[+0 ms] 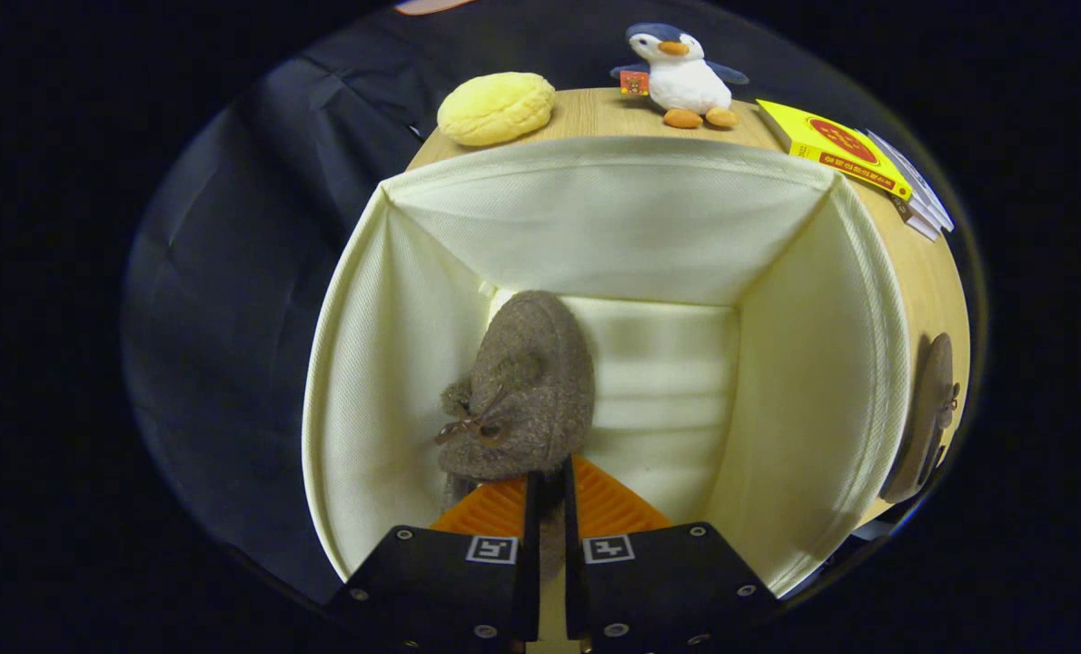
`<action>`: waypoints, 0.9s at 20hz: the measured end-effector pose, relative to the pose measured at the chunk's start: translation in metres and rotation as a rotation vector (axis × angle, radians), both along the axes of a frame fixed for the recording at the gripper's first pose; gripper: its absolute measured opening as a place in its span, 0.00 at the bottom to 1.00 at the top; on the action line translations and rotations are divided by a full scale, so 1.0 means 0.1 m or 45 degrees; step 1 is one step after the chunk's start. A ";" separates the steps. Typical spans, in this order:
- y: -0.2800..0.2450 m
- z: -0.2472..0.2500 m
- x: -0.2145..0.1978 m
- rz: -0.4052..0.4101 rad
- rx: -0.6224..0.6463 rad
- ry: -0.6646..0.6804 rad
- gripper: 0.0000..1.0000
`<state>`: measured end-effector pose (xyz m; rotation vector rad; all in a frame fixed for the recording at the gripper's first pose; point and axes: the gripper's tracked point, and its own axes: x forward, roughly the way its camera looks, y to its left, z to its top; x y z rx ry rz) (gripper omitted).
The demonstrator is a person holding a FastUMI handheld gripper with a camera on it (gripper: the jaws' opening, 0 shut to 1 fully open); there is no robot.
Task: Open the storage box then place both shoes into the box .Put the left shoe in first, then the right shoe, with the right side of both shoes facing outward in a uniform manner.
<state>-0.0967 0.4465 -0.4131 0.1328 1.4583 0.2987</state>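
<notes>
Grey felt shoe (pixel 518 391) hangs inside the open cream fabric storage box (pixel 395 363), toward its left wall, toe pointing far. The hand-held gripper (pixel 550 495) is clenched on the shoe's heel, fingers nearly together. A second shoe (pixel 927 418) lies on the wooden bench (pixel 595 113) right of the box. Beyond sit a yellow bun-shaped toy (pixel 495 107), penguin plush (pixel 683 77) and books (pixel 845 150).

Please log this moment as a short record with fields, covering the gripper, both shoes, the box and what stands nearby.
gripper: gripper shut on shoe, over the box
shoe: brown shoe with a bow, held inside the box by its left wall
box: cream fabric box, open
second shoe: second shoe outside the box, right of it, on the table
table: wooden table beyond the box carries a yellow cushion, penguin and books
</notes>
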 end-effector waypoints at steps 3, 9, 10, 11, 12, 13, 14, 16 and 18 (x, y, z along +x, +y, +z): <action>-0.12 0.13 -0.03 0.013 0.049 -0.004 0.23; -0.35 0.84 0.05 -0.023 0.326 -0.140 0.59; -0.48 0.94 0.08 -0.029 0.346 -0.179 0.66; -0.61 1.03 0.14 -0.041 0.365 -0.233 0.68; -0.79 1.08 0.20 -0.049 0.361 -0.296 0.73; -1.00 1.11 0.25 -0.058 0.341 -0.352 0.75; -1.22 1.11 0.27 -0.070 0.309 -0.399 0.79; -1.62 1.11 0.27 -0.107 0.257 -0.463 0.83; -2.05 1.05 0.23 -0.138 0.194 -0.494 0.86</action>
